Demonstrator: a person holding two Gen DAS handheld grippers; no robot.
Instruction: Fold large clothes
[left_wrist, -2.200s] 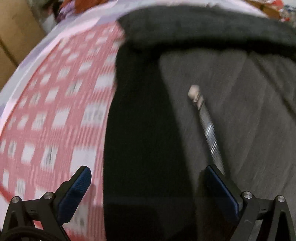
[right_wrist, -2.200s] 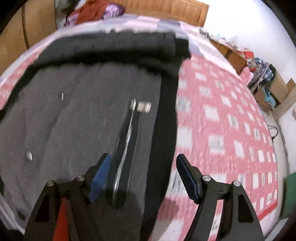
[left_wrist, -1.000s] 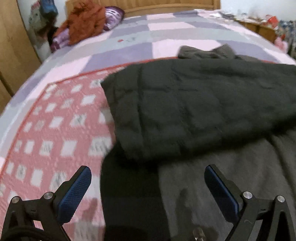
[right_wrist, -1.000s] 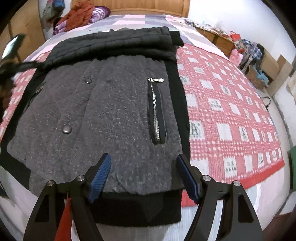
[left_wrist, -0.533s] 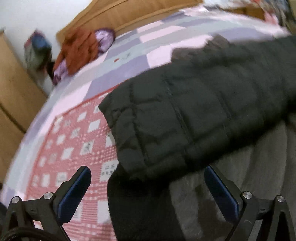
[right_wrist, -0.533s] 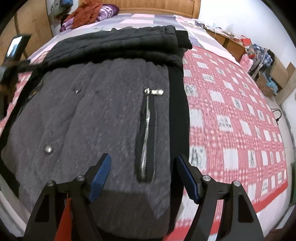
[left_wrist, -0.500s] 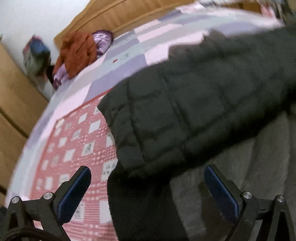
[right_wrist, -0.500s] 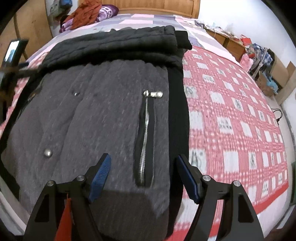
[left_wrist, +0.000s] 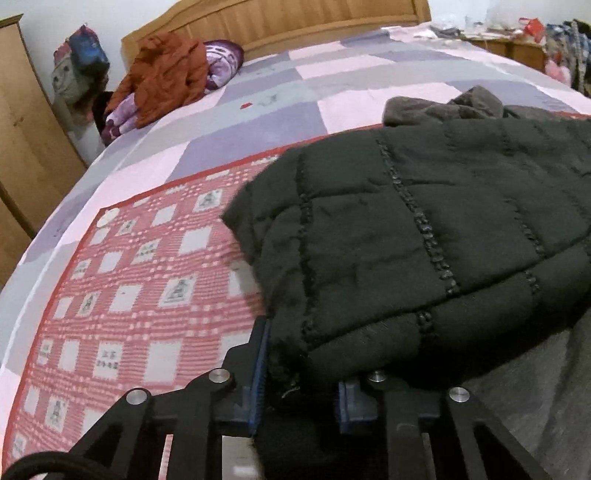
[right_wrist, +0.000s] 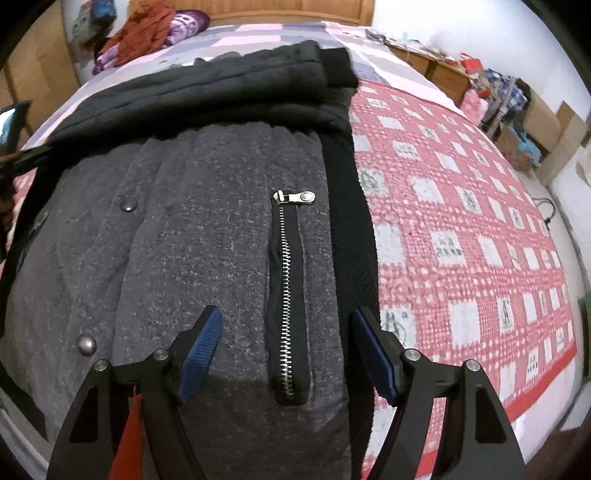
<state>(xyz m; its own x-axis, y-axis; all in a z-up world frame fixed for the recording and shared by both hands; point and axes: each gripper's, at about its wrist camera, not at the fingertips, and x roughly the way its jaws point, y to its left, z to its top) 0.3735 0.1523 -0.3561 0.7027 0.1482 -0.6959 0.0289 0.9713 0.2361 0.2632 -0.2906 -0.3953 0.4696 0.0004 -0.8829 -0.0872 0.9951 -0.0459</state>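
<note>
A large grey jacket (right_wrist: 207, 236) with black side trim lies flat on the bed, with a zipped pocket (right_wrist: 290, 291) and metal snaps. Its black quilted sleeves (right_wrist: 229, 92) are folded across the far part of the jacket. In the left wrist view my left gripper (left_wrist: 299, 384) is shut on the near left corner of the black quilted sleeve (left_wrist: 406, 236). My right gripper (right_wrist: 286, 350) is open and empty, hovering just above the jacket's near right part, its blue fingers on either side of the pocket zipper.
The bed has a red-and-white checked blanket (right_wrist: 461, 229) over a purple-and-pink quilt (left_wrist: 295, 107). An orange and purple clothes pile (left_wrist: 166, 74) lies near the wooden headboard (left_wrist: 295, 18). A wooden wardrobe (left_wrist: 22, 147) stands left; cluttered furniture and boxes (right_wrist: 517, 110) stand right.
My left gripper has moved forward and closed on the corner of the black quilted sleeve. My right gripper has moved slightly closer over the pocket zipper and stays open.
</note>
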